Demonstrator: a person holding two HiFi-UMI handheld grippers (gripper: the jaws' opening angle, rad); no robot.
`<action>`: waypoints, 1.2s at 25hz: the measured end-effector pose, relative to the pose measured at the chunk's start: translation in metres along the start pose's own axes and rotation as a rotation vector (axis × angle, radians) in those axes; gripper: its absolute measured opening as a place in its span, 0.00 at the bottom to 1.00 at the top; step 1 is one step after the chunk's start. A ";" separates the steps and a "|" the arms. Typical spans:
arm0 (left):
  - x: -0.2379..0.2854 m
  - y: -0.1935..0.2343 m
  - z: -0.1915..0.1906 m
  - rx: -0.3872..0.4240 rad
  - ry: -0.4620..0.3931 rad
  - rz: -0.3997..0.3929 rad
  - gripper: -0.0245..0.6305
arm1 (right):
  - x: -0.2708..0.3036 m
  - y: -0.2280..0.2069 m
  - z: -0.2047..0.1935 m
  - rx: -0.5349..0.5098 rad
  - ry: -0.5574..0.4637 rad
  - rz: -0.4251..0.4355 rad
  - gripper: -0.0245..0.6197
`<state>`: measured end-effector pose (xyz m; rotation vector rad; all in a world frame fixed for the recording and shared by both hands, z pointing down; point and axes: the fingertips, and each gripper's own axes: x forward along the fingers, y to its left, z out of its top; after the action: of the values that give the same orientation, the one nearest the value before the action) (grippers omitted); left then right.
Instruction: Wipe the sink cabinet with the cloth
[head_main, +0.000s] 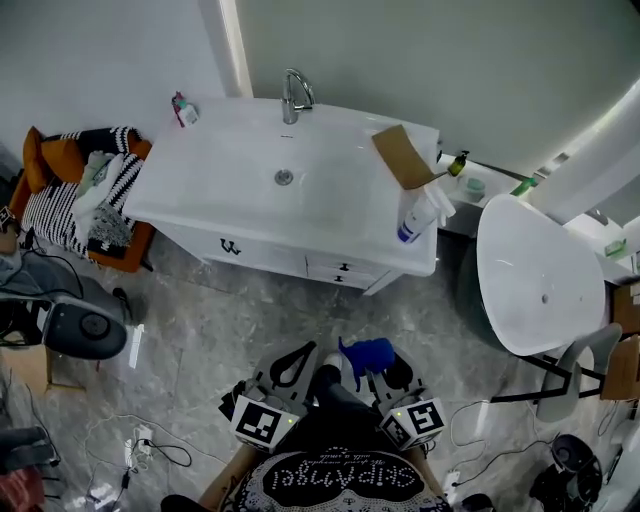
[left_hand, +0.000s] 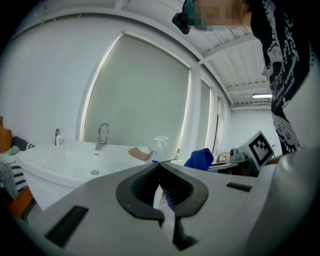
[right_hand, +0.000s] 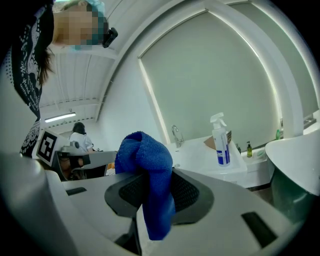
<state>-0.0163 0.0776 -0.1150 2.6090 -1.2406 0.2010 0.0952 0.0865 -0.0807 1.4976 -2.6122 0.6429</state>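
The white sink cabinet (head_main: 290, 245) stands against the far wall, with a basin, a drain (head_main: 284, 177) and a chrome tap (head_main: 293, 96). My right gripper (head_main: 378, 362) is held low, well short of the cabinet, shut on a blue cloth (right_hand: 147, 165) that bunches above its jaws and hangs below them. The cloth (head_main: 366, 352) shows blue in the head view too. My left gripper (head_main: 296, 362) is beside it, jaws closed together with nothing in them (left_hand: 160, 172). The tap (left_hand: 102, 135) and the cloth (left_hand: 200, 159) also appear in the left gripper view.
On the cabinet top are a spray bottle (head_main: 418, 215), a piece of brown cardboard (head_main: 402, 156) and a small bottle (head_main: 183, 109). A white oval tub (head_main: 535, 275) stands at the right. A striped chair with clothes (head_main: 85, 195) is at the left, cables (head_main: 140, 440) on the floor.
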 end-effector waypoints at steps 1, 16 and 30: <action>0.003 0.002 0.003 0.001 -0.006 0.007 0.04 | 0.005 -0.003 0.003 -0.001 0.003 0.008 0.22; 0.020 0.018 -0.001 -0.008 -0.004 0.108 0.04 | 0.009 -0.043 0.001 0.016 0.049 -0.013 0.22; 0.040 -0.004 0.020 0.042 -0.030 0.008 0.04 | -0.010 -0.050 0.013 0.054 -0.039 -0.026 0.22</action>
<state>0.0121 0.0445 -0.1262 2.6524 -1.2698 0.1912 0.1438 0.0676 -0.0786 1.5723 -2.6189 0.6951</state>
